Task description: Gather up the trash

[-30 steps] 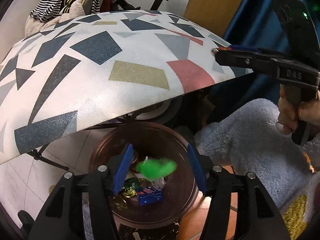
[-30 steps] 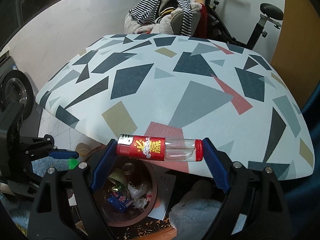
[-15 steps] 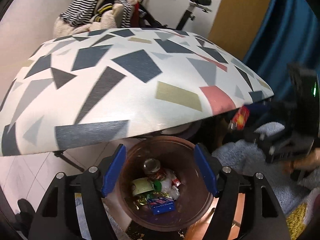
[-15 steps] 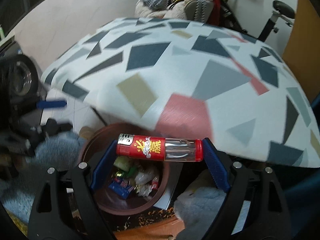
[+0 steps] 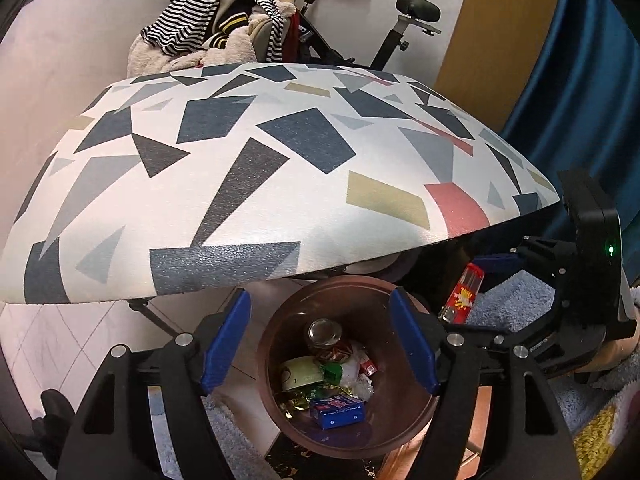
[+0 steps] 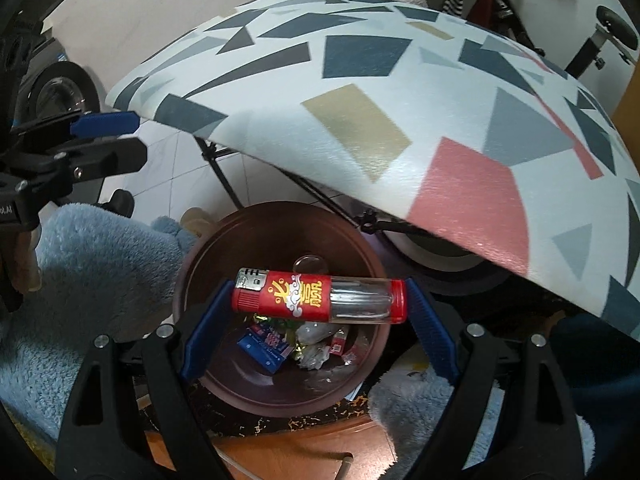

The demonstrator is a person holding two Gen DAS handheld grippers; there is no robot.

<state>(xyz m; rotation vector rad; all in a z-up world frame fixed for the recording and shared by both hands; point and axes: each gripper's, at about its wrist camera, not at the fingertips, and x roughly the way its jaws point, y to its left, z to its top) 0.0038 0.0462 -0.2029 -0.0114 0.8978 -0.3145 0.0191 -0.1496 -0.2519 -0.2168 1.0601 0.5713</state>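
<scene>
A brown round bin (image 5: 376,432) (image 6: 280,396) stands on the floor under the table edge, holding a blue box (image 5: 338,412), a glass jar (image 5: 325,332), wrappers and other trash. My right gripper (image 6: 318,302) is shut on a red lighter (image 6: 320,296) with a clear end, held crosswise right above the bin's mouth. The lighter also shows in the left wrist view (image 5: 462,294), at the bin's right rim. My left gripper (image 5: 320,344) is open and empty, above the bin.
A table with a geometric-patterned top (image 5: 280,168) (image 6: 400,100) overhangs the bin's far side. Blue fluffy rugs (image 6: 92,264) (image 5: 520,304) lie around the bin. A clothes pile (image 5: 216,36) and an exercise bike (image 5: 416,12) stand behind the table.
A green piece dropped from my left gripper into the bin, and that gripper rose and pulled back. My right gripper carried the lighter down from the table edge to over the bin.
</scene>
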